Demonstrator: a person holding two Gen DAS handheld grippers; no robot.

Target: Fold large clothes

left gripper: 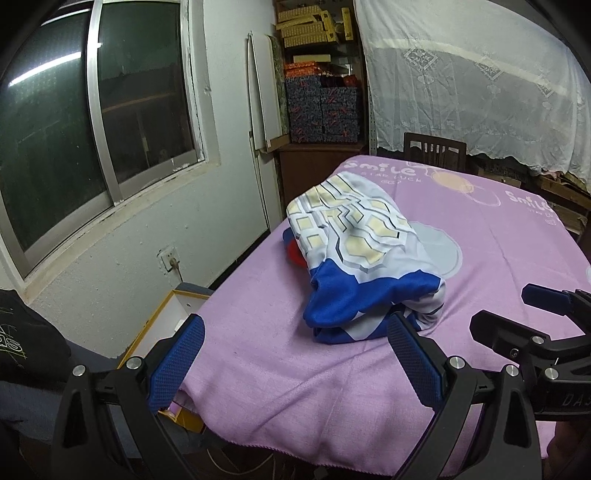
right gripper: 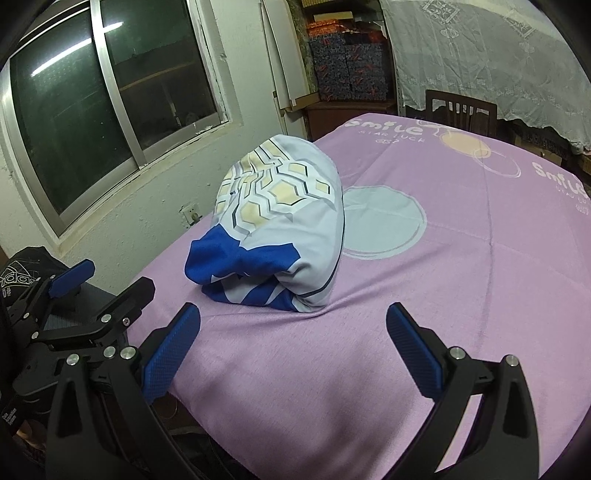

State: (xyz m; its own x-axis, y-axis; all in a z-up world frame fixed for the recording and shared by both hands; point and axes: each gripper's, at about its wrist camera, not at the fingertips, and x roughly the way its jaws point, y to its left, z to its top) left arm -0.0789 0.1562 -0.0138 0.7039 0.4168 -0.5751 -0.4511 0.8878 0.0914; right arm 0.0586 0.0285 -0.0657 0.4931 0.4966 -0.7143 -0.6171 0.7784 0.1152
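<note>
Purple sheet (left gripper: 280,376) over the table, printed "Smile Star Luck", with a yellow circle (left gripper: 451,181) and a grey circle (right gripper: 384,225). Dark window (left gripper: 99,122) in the white wall on the left, socket (left gripper: 169,260) under it. Chair (left gripper: 435,151) at the far edge. Patterned boxes (left gripper: 323,110) stacked in the corner, yellow boxes (left gripper: 314,22) above them. White lace curtain (left gripper: 472,81) behind. White board (left gripper: 263,96) leaning on the wall.
</note>
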